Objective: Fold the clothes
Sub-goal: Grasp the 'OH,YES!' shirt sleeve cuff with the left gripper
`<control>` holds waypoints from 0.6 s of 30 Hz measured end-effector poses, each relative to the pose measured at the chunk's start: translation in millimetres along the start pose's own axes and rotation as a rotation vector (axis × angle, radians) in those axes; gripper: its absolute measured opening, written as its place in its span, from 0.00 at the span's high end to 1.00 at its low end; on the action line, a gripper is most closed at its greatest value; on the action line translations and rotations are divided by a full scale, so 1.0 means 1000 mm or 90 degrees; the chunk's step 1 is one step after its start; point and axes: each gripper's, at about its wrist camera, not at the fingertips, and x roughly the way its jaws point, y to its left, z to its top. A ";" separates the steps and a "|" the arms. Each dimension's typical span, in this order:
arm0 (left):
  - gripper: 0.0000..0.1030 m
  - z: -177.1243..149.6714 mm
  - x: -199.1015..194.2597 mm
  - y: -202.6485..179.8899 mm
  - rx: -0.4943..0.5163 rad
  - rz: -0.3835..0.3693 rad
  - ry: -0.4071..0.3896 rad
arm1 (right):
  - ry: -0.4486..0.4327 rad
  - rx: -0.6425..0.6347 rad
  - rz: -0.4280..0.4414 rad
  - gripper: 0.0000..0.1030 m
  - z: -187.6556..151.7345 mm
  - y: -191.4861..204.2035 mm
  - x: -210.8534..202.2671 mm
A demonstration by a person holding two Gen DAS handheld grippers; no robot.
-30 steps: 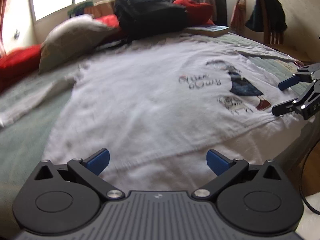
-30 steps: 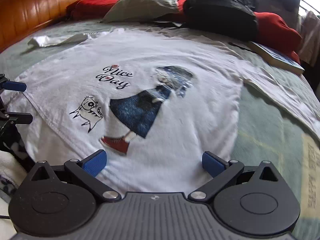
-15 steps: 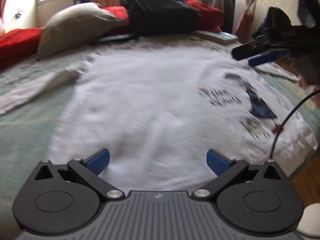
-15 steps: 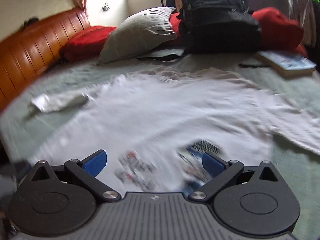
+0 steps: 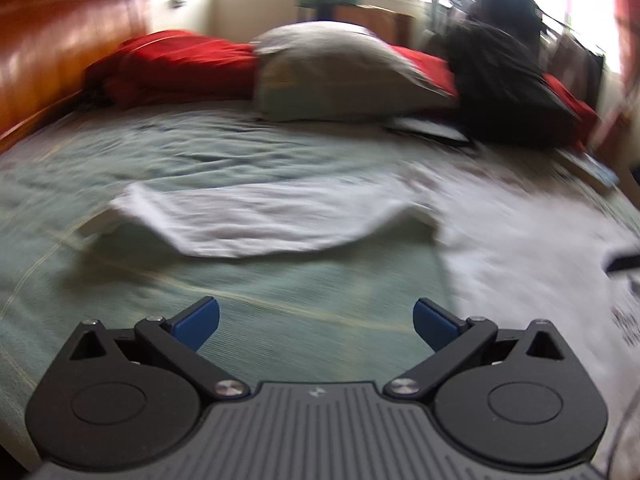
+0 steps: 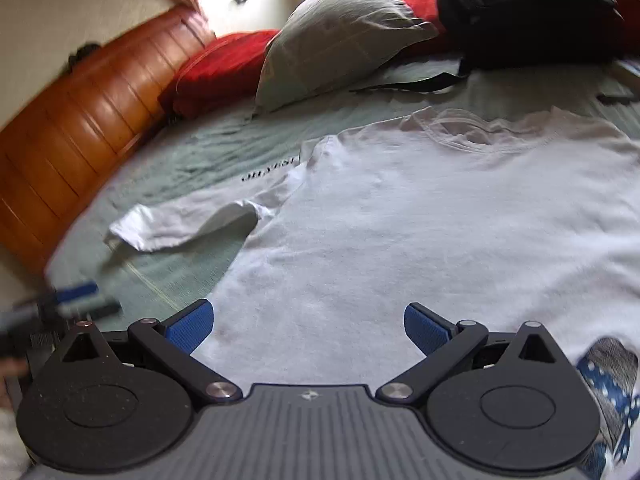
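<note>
A white printed T-shirt (image 6: 420,216) lies flat, front up, on a green bedspread (image 5: 200,152). Its left sleeve (image 5: 256,220) stretches out sideways ahead of my left gripper (image 5: 316,322), which hovers open over bare bedspread with nothing between its fingers. In the right wrist view that same sleeve (image 6: 192,224) lies to the left, and my right gripper (image 6: 306,326) stands open above the shirt's body, holding nothing. The left gripper (image 6: 76,300) shows blurred at the left edge of that view. The shirt's print (image 6: 612,376) peeks out at the lower right.
A grey pillow (image 6: 336,36), red cushions (image 5: 176,60) and a black backpack (image 6: 524,12) crowd the far side of the bed. A wooden headboard (image 6: 68,128) runs along the left. A book (image 5: 596,168) lies at the far right edge.
Both grippers have swung left. The left one went from over the shirt's body to over bedspread facing the sleeve. The right one moved from the print toward the shirt's upper left part.
</note>
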 end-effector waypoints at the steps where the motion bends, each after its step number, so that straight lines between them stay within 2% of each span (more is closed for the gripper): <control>1: 0.01 0.001 0.007 0.012 -0.020 0.003 0.000 | 0.004 -0.003 -0.001 0.00 0.001 0.001 0.004; 7: 0.01 -0.005 0.052 0.055 -0.112 -0.033 0.017 | 0.024 0.007 -0.016 0.00 0.008 -0.003 0.024; 14: 0.01 0.005 0.080 0.069 -0.104 -0.055 -0.022 | 0.050 0.021 -0.028 0.00 0.015 -0.004 0.057; 18: 0.01 0.015 0.093 0.085 -0.135 -0.057 -0.043 | 0.047 0.012 -0.016 0.00 0.017 0.004 0.067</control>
